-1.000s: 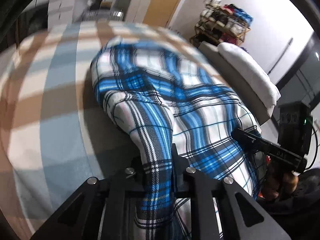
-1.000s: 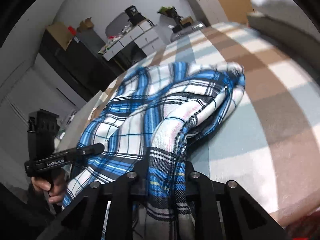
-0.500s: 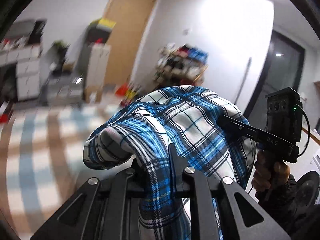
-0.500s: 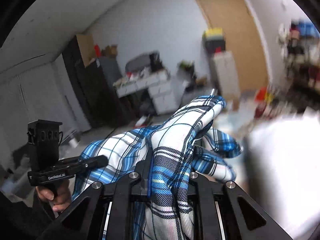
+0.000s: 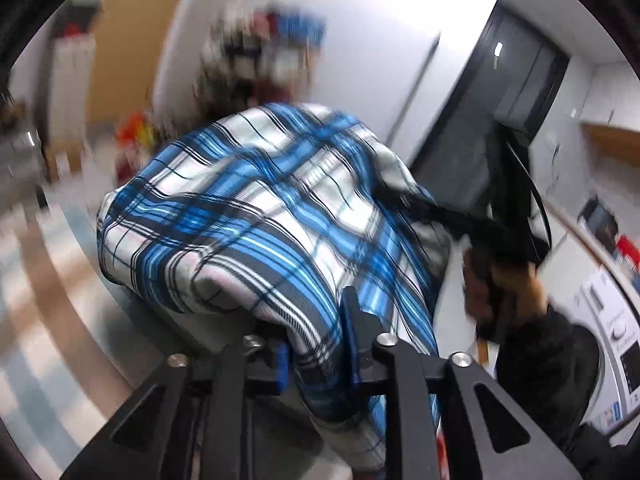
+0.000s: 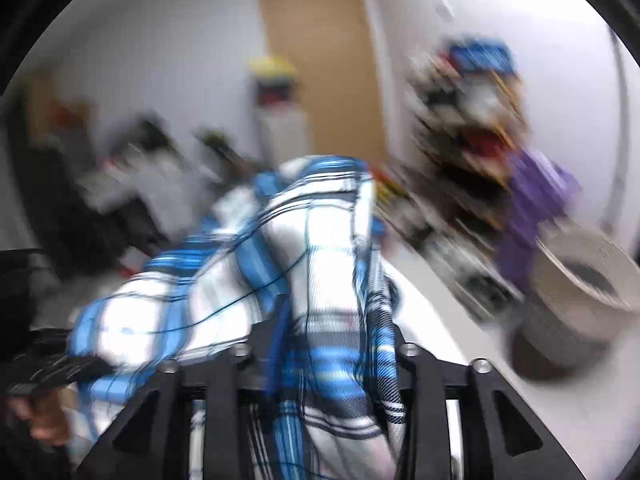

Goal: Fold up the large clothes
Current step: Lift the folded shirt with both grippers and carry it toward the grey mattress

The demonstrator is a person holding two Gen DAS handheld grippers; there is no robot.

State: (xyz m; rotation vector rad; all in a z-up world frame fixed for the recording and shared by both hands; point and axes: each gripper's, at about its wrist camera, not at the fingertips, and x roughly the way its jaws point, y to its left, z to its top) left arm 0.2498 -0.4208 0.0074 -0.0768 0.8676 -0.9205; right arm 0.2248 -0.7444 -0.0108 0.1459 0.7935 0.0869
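both opening grippers carry the plaid garment (image 5: 280,216), apparently airborne.

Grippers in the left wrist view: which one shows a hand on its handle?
The right gripper, beside the plaid shirt, hand on handle; the left gripper shows only its fingers. Both jaws are opening, shirt between them.

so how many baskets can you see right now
1. A grey woven basket sits at the right of the right wrist view, below a purple garment. Heavy blur and the plaid shirt could hide others.
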